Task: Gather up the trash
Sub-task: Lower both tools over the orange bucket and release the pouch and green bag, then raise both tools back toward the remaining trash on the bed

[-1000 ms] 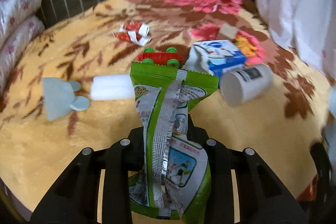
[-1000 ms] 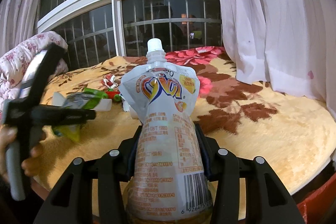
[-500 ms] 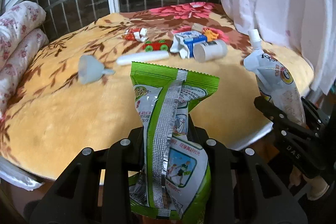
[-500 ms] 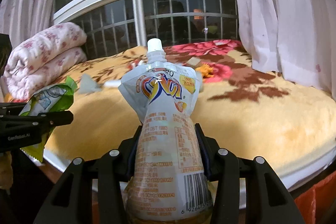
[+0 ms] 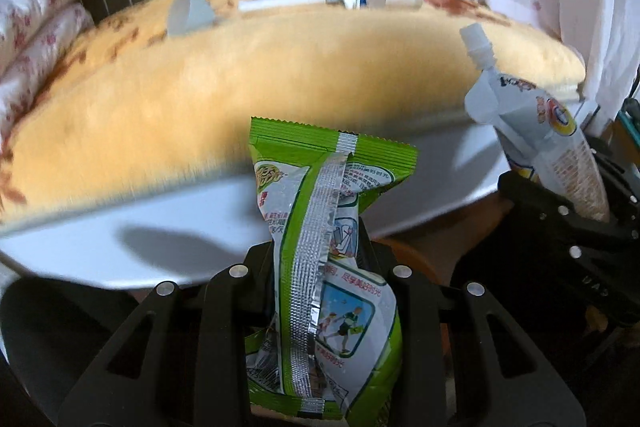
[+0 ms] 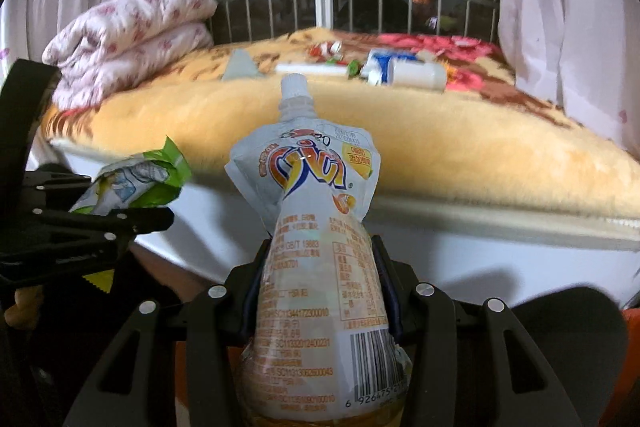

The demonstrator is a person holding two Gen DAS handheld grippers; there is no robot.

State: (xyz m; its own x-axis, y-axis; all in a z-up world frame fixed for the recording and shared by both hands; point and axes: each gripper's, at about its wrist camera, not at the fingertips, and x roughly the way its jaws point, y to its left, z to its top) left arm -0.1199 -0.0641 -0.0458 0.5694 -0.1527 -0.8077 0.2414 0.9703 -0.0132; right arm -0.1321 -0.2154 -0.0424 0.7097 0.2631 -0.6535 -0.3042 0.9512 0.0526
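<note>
The bed [image 6: 440,147] fills the far scene under a yellow flowered blanket, more litter lying along its far side: a white cup [image 6: 420,75], a blue carton [image 6: 384,61], a grey cone [image 6: 240,67]; nearer, the right gripper [image 6: 320,279] is clamped on a spouted drink pouch [image 6: 316,227], soft and slick, best pinched at its narrow waist; the left gripper [image 5: 320,267] grips a green snack wrapper [image 5: 324,211], light, crinkly, easily slipping, best held mid-body.
</note>
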